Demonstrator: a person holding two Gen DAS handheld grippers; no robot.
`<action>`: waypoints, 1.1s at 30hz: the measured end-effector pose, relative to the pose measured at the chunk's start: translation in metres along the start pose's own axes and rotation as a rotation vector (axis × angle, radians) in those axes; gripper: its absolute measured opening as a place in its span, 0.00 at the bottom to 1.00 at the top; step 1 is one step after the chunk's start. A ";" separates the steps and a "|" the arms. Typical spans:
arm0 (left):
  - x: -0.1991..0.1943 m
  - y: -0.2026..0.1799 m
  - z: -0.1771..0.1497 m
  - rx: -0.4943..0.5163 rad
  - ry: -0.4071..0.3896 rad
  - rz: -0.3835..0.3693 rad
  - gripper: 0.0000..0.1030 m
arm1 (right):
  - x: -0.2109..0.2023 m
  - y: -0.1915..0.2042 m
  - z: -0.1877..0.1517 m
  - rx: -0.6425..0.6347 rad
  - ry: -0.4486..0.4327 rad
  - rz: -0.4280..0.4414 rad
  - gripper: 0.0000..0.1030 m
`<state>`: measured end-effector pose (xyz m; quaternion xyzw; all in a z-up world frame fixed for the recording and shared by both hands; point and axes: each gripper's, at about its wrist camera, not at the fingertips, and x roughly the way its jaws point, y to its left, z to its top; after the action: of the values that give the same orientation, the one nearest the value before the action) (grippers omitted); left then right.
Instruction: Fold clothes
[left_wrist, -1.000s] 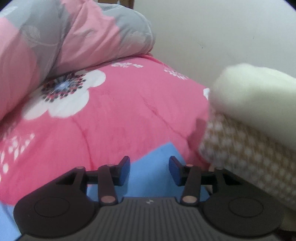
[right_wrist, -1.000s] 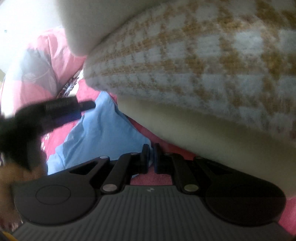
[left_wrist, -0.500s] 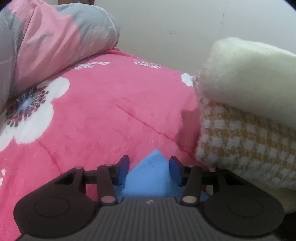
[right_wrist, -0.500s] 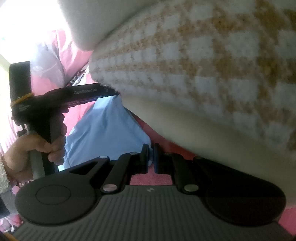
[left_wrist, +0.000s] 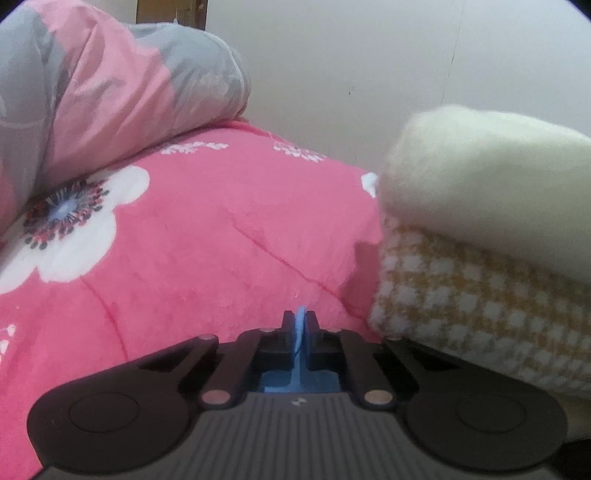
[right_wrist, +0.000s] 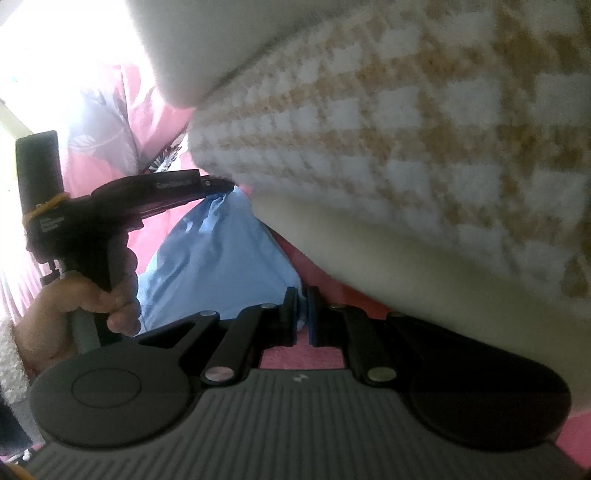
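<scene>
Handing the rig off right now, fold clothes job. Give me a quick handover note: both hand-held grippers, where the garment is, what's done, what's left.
Left hand-held gripper: jaws have just been closing, now shut on a corner of the blue garment.
Right hand-held gripper: shut on another edge of it.
Garment lies on the pink floral blanket, beside the stacked cream and checked textiles.
Done: both grips made.
Left: no fold visible yet; probably lift and fold, clear of the stack.

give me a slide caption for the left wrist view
Left hand-held gripper shut on a corner of thin light-blue cloth, over a pink floral blanket beside a folded yellow-and-white checked fleece.
</scene>
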<state>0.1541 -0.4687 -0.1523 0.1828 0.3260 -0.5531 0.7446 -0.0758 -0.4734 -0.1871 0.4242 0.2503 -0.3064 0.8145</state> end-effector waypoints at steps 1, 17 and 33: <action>-0.004 0.000 0.001 -0.003 -0.006 -0.002 0.05 | 0.000 0.001 0.000 -0.003 -0.003 0.000 0.03; -0.120 0.039 0.006 -0.152 -0.127 0.029 0.04 | -0.049 0.077 0.002 -0.282 -0.140 0.071 0.03; -0.180 0.079 -0.068 -0.195 0.078 0.200 0.07 | -0.059 0.170 -0.049 -0.695 -0.009 0.204 0.03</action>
<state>0.1774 -0.2741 -0.0843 0.1628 0.3871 -0.4341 0.7970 -0.0027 -0.3379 -0.0817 0.1434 0.2922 -0.1220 0.9376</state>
